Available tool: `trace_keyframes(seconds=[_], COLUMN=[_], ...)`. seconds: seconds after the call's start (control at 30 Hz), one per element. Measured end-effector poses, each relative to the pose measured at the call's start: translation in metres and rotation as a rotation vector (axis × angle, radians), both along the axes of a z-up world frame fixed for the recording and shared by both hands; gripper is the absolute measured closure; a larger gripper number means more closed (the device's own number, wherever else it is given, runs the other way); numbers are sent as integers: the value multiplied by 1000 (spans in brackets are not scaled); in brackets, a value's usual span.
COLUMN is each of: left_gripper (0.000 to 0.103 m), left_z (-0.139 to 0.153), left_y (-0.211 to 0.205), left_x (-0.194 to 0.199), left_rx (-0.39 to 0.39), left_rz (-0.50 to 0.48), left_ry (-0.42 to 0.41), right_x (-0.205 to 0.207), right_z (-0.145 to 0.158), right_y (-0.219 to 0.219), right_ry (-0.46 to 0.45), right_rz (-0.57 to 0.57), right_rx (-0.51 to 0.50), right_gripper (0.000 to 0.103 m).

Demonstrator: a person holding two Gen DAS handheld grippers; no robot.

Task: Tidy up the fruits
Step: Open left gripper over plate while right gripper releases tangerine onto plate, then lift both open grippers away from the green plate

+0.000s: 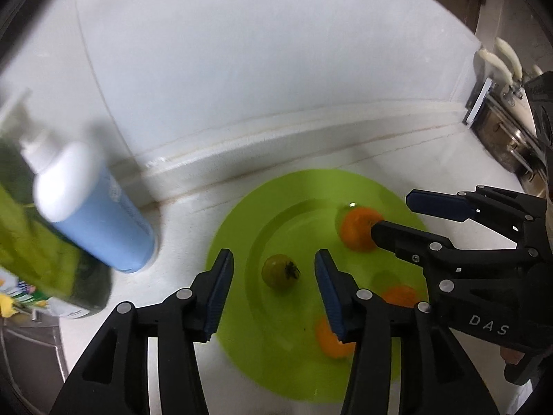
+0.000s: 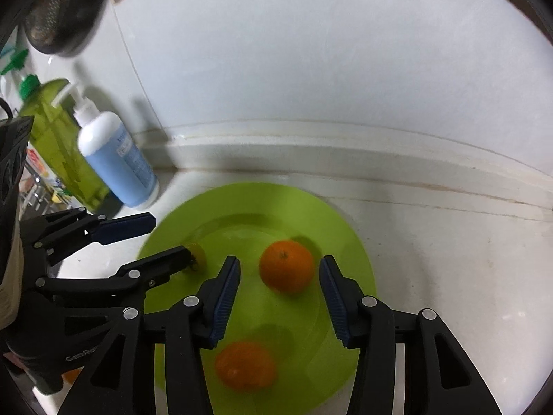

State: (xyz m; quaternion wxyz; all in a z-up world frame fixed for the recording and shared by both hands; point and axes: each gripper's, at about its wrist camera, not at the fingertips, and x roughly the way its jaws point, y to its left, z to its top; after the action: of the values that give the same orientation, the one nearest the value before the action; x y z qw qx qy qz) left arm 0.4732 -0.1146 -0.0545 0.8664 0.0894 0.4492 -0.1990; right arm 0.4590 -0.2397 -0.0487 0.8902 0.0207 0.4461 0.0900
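A lime-green plate (image 1: 235, 242) lies on the white counter. On it rests a small green fruit with a dark stalk (image 1: 280, 271), lying between the fingers of my left gripper (image 1: 273, 254), which is open with gaps on both sides. Three oranges share the plate: one at the far right (image 1: 359, 228), one (image 1: 401, 295) and one (image 1: 331, 342) partly behind my right finger. In the right wrist view my right gripper (image 2: 280, 259) is open around an orange (image 2: 287, 266) without touching it. Another orange (image 2: 245, 365) lies nearer. The left gripper (image 2: 171, 237) half hides the green fruit (image 2: 199, 256).
A blue-and-white pump bottle (image 2: 117, 162) and a green bottle (image 2: 58, 145) stand left of the plate (image 2: 345, 242), by the white wall. A raised ledge runs behind the plate. A metal rack with pale handles (image 1: 501, 65) is at the far right.
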Motion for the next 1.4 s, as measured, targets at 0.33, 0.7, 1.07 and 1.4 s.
trace_keyframes(seconds=[0.33,0.7,1.07,1.4], left_gripper=[46,36,26,24], left_z=[56,86,94,71], left_y=[15,30,44,45], left_x=[-51,-118,-175,-211], left_rx=[-42,-80,-60,-35], left_rz=[22,25,60,32], left_ry=[-121,-198,-247,-237], right_x=[-60,-123,-180,-214], right_z=[55,86,81,53], right_y=[-5,-4,2,0], right_ry=[-142,-214,-208,-135], right_rz=[-29,-43,-59,-85], right_rx=[-5,-20,-17,-4], right_gripper=[48,39,36,36])
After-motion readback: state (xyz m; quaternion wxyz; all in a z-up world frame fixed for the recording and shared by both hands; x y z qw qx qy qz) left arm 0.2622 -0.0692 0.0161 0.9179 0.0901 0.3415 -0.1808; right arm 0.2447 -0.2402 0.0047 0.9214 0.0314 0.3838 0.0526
